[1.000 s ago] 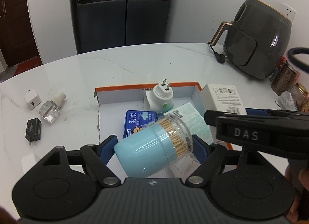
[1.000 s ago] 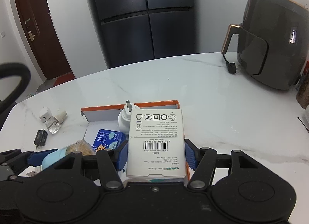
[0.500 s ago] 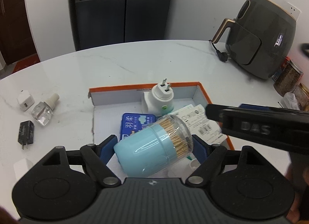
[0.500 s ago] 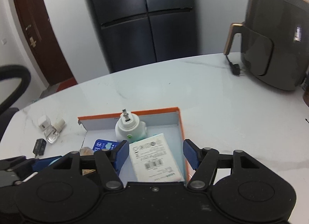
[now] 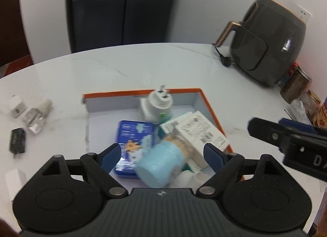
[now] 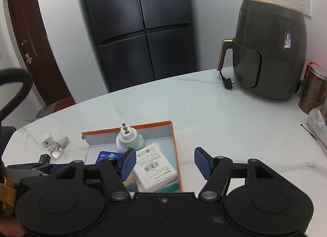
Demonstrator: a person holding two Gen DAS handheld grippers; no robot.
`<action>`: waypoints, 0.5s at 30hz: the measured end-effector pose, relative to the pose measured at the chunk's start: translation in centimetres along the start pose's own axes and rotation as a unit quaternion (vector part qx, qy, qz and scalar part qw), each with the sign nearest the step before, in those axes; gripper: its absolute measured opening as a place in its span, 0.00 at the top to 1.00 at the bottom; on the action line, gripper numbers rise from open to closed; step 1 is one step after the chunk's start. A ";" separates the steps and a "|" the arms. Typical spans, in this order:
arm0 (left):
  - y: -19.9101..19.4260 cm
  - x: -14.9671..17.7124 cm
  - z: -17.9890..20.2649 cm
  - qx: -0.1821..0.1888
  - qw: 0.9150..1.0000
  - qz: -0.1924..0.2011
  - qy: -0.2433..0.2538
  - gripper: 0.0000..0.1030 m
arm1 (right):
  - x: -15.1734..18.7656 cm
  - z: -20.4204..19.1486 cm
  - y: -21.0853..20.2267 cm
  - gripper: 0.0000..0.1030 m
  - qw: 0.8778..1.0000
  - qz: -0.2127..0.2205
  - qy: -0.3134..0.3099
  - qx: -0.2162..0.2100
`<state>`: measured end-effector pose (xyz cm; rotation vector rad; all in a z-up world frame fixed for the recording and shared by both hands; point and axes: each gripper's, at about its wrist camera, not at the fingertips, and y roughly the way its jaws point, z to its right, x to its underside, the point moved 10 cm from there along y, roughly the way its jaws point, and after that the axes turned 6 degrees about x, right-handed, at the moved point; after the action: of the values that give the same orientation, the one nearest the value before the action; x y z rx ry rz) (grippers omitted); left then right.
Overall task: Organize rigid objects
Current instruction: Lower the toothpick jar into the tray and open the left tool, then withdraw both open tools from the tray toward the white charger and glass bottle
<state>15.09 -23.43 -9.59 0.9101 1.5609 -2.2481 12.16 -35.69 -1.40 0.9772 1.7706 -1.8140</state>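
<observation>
Left tool (image 5: 161,155): jaws wide, have just been opening. The toothpick jar (image 5: 161,165), pale blue with a clear lid, lies tilted and blurred between the blue pads (image 5: 110,156) but touches neither; it rests in the box (image 5: 210,104) on the other contents. Nothing gripped.

Right tool (image 6: 164,163): jaws apart, have just been opening, nothing between them. Its left pad (image 6: 127,162) hangs over the box, its right pad over bare desk (image 6: 224,126) outside the orange rim.

Box: shallow, white inside, orange edge, mid-desk. Contents:
- white plug adapter (image 5: 158,106), 2 prongs up, at the far wall
- blue tin (image 5: 133,140) lying flat, left side
- white carton (image 6: 154,167) with barcode, right side, resting aslant on a teal-edged pack (image 6: 169,186)

Loose on the desk, left of the box:
- small white charger (image 5: 15,106)
- clear vial (image 5: 35,114) with white cap, just beside the charger
- black charger (image 5: 18,142), nearer the camera
- another white block (image 5: 15,183) at the near edge, blurred

Far right of the desk: grey air fryer (image 6: 271,50), its plug (image 6: 227,82) lying loose; jars (image 6: 313,89) beside it.
</observation>
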 end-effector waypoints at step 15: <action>-8.1 1.5 -9.1 -0.079 0.994 0.030 -0.063 0.12 | 1.9 -8.9 -2.5 0.20 0.998 -0.002 -0.045 -0.050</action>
<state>12.74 -11.80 -6.58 0.7463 1.6042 -2.0644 10.82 -26.39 -0.53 0.8411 1.7899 -1.7261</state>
